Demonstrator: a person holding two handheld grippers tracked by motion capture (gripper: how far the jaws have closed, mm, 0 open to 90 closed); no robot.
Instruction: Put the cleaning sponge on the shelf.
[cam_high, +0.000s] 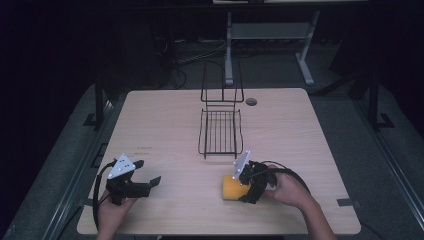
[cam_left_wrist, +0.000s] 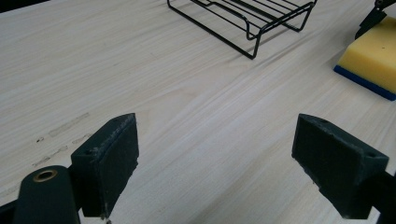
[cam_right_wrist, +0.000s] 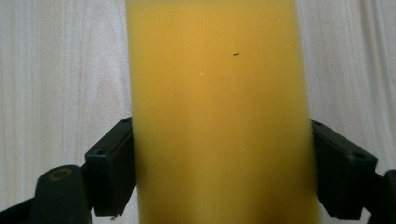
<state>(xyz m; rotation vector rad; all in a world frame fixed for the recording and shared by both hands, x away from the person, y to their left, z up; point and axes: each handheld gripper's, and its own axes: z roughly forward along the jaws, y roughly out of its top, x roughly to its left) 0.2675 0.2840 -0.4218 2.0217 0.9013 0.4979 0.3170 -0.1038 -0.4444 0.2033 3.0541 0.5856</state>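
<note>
A yellow sponge with a blue underside lies flat on the wooden table, near the front edge right of centre. My right gripper comes at it from the right, open at full width, one jaw on each side. In the right gripper view the sponge spans the whole gap of the right gripper, its sides against both pads and not visibly squeezed. My left gripper is held open at the front left with nothing in it. The left gripper view shows the left gripper over bare wood and the sponge far right.
A black wire rack with a tall upright back stands at the table's middle, just behind the sponge; the rack has nothing in it. A round cable hole sits at the back. Faint marks streak the wood.
</note>
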